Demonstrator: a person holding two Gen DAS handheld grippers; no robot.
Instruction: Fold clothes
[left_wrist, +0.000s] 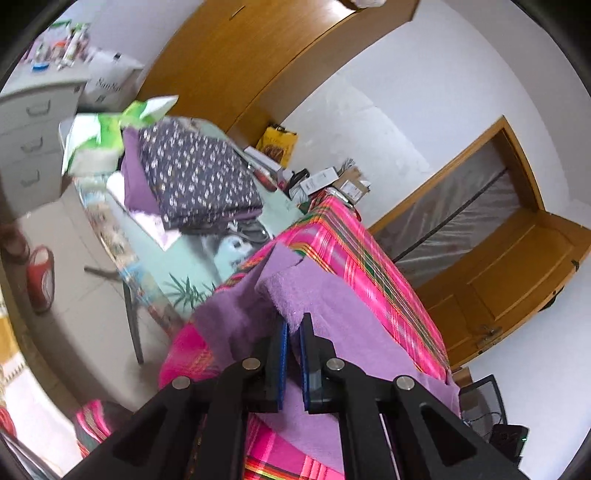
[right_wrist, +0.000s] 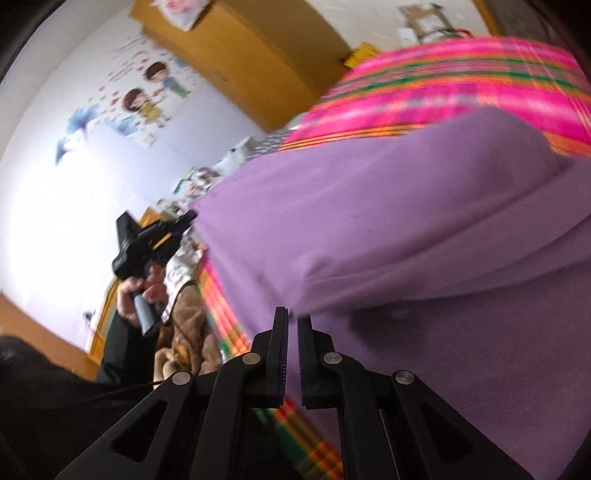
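Left gripper (left_wrist: 293, 325): jaws narrow, pinching a folded edge of the purple garment (left_wrist: 343, 317). Right gripper (right_wrist: 292, 319): jaws nearly closed at the garment's edge (right_wrist: 406, 240); the frame is blurred, so probably gripping, can't confirm cloth between the pads. Garment lies on the pink plaid cloth (left_wrist: 373, 266), partly doubled over, one side drooping off the cloth's near edge. Beyond the plaid cloth, a patterned dark stack (left_wrist: 199, 177) sits on a glass table (left_wrist: 173, 258).

Risks: if the right pinch is thin or missing, that corner slips and the fold skews. Uneven pull between the two grippers drags the garment off the plaid cloth's edge.
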